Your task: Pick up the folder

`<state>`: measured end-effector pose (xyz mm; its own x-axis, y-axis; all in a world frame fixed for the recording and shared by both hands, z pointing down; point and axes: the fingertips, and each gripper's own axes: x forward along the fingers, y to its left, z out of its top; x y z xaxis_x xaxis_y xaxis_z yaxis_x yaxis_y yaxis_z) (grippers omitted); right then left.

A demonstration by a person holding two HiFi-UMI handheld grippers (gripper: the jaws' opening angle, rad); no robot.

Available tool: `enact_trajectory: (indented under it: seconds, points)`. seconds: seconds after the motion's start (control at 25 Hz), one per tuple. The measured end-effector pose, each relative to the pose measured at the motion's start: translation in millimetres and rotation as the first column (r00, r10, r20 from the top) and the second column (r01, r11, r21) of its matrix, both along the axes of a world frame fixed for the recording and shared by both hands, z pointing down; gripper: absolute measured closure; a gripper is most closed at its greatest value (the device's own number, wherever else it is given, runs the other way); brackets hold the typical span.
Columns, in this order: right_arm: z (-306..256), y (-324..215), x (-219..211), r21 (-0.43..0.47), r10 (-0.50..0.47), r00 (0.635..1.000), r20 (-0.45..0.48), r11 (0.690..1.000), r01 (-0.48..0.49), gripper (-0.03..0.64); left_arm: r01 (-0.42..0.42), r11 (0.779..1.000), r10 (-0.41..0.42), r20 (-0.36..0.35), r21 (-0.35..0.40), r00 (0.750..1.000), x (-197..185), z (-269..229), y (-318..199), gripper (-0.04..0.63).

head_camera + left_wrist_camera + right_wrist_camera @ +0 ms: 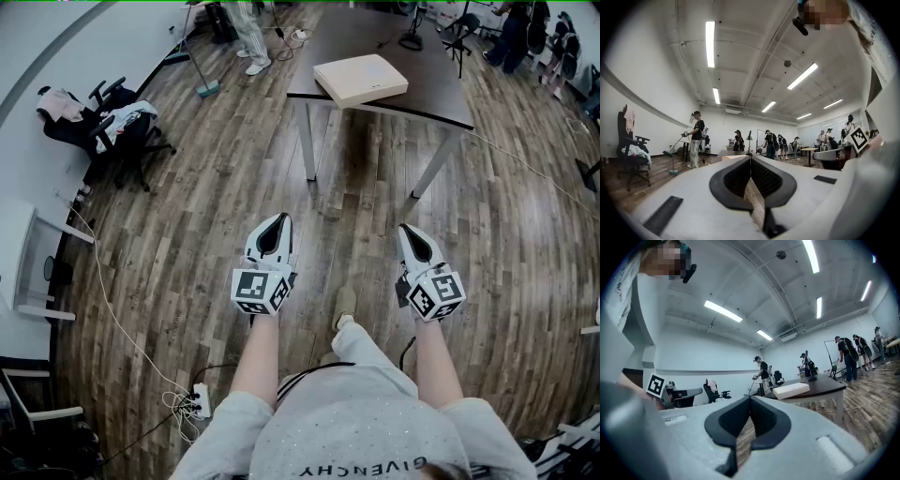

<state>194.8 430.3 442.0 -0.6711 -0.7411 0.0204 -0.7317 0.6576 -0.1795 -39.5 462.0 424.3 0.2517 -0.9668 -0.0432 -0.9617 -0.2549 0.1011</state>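
Note:
A pale cream folder (360, 80) lies flat on the near left corner of a dark brown table (427, 89), well ahead of me. In the right gripper view the folder (791, 390) shows on the table beyond the jaws; in the left gripper view only its edge (733, 157) peeks over the jaws. My left gripper (280, 218) and right gripper (405, 228) are held level over the wood floor, far short of the table. Both have their jaw tips touching, with nothing between them.
The table stands on pale legs (307, 141). Black office chairs with clothes (103, 122) stand at the left wall. A cable (112, 309) runs along the floor to a power strip (197, 401). Several people stand at the far end, one with a mop (202, 70).

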Motion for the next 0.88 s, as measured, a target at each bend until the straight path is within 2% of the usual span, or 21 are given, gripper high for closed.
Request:
enact_trajectory:
  seconds: [0.6,0.88]
  points:
    - [11.0,-165.9,-44.6,-0.027,-0.038,0.998,-0.054,0.999,0.037,0.617,0.014,1.000,-0.014,-0.015,-0.027,1.000,-31.5,8.0,-165.6,0.595]
    - [22.6,-232.6,-53.5,-0.037,-0.056,0.997,-0.061,0.998,0.053,0.617,0.026,0.999,-0.027,-0.017,-0.040,0.999,-34.5,18.8,-230.3,0.595]
